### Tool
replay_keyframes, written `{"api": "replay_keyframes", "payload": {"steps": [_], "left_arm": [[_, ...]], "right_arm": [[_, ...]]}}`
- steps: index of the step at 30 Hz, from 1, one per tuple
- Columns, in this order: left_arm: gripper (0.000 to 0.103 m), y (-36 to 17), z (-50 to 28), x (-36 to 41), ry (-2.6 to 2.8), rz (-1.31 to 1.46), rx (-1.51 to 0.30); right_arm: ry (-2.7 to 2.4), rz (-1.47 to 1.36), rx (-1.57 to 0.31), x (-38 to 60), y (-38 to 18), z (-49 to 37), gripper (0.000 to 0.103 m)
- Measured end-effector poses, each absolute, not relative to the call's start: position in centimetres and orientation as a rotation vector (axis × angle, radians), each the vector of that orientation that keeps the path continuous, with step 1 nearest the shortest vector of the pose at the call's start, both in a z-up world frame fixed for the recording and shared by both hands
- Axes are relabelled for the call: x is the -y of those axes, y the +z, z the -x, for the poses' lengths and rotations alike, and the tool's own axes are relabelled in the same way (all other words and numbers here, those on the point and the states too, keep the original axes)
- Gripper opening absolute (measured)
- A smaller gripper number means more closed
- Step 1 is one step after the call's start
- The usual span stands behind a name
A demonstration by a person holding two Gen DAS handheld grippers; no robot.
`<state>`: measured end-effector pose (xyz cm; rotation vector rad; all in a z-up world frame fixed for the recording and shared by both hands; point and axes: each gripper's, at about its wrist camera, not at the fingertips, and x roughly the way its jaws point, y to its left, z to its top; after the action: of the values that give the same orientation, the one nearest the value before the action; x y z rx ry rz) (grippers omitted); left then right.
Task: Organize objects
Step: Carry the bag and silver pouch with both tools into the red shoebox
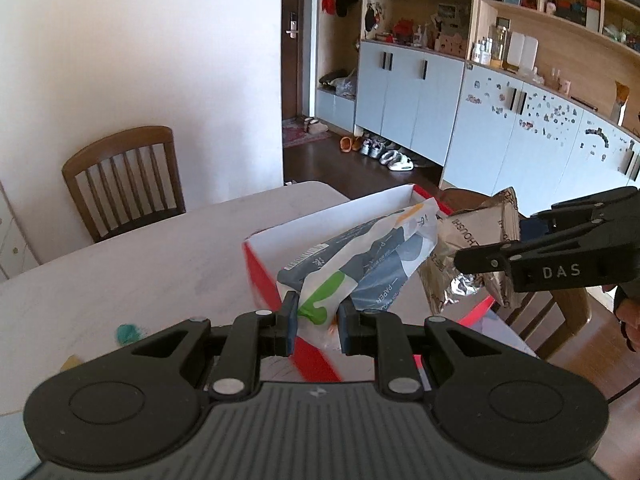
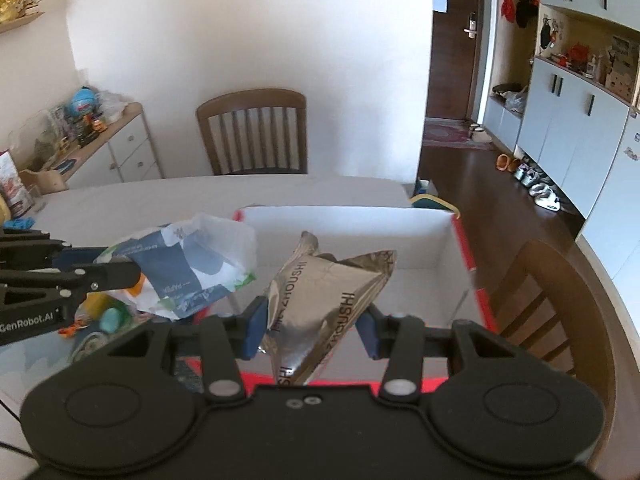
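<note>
Two grippers each clamp a packet above the table's near edge: the left gripper (image 1: 314, 322) pinches a blue-and-white paper packet (image 1: 360, 256), the right gripper (image 2: 310, 330) a silver foil pouch (image 2: 328, 296). Beyond them, an open red-and-white box (image 2: 444, 236) sits by the table's right edge.

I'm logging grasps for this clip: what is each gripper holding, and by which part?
Left gripper: the blue-and-white tissue pack, pinched at its near end. Right gripper: the silver foil pouch, clamped across its lower end.
</note>
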<state>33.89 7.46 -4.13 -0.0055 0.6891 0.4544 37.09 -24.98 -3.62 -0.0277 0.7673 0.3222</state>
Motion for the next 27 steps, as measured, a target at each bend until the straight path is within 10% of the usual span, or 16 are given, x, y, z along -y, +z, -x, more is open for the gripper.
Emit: {"api": "replay_keyframes", "payload": {"steps": [27], "left_arm": [[0.019,-14.1,-48.6,-9.8,0.553,-0.033,-0.962]], "right_arm": [[0.401,0.167,-0.975,27.5,-13.5,-46.1,0.046]]}}
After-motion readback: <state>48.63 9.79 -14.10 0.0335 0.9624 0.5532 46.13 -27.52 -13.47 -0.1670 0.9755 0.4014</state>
